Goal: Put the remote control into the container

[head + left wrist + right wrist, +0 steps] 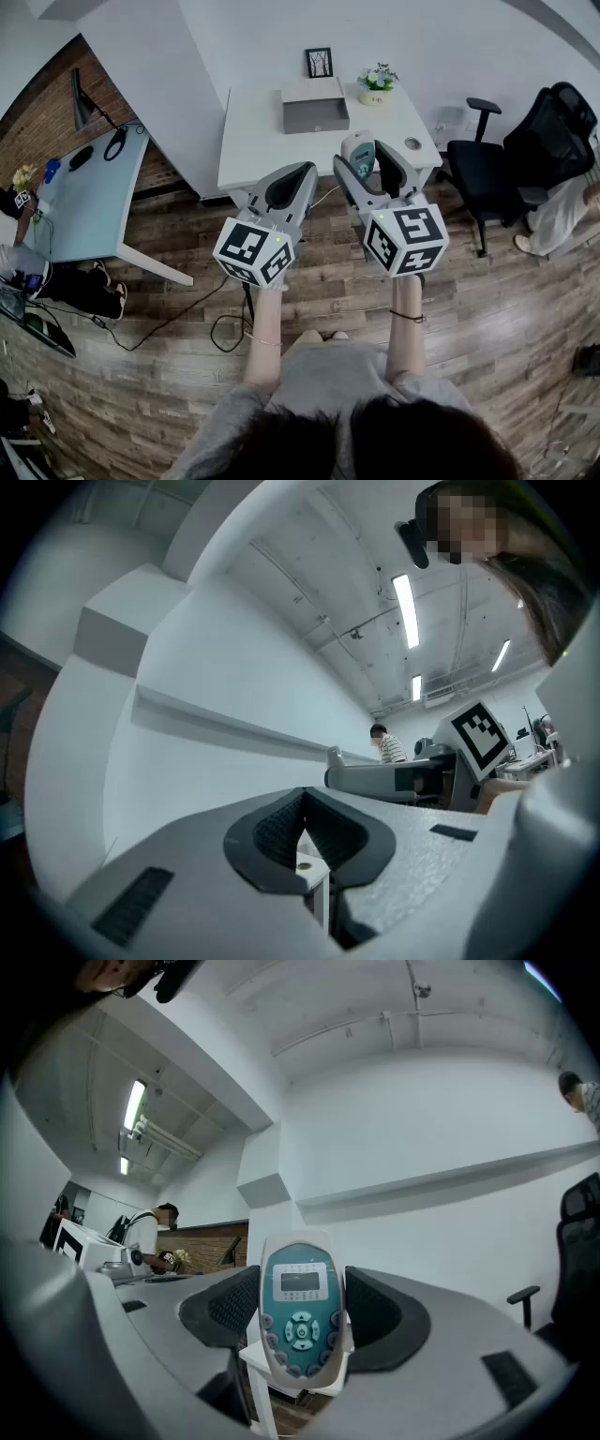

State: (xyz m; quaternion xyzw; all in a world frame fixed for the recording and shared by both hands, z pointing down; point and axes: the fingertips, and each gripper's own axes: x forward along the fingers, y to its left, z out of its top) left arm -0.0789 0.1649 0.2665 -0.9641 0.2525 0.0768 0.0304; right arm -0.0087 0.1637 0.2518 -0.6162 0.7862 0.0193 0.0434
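My right gripper (368, 157) (302, 1309) is shut on the remote control (359, 147) (298, 1279), a white handset with a teal face, small screen and round buttons. It stands upright between the pads, held in the air in front of the white table (253, 141). The container (316, 114), a grey open box with a white inside, sits at the back middle of that table, beyond the remote. My left gripper (289, 180) (305, 834) hangs beside the right one, shut, with nothing between its pads.
A framed picture (319, 62) and a flower pot (376, 87) stand at the table's back edge; a small round object (412, 143) lies at its right. A black office chair (511, 150) stands right of the table, a light blue desk (89, 192) to the left. Cables (169, 314) trail on the wooden floor.
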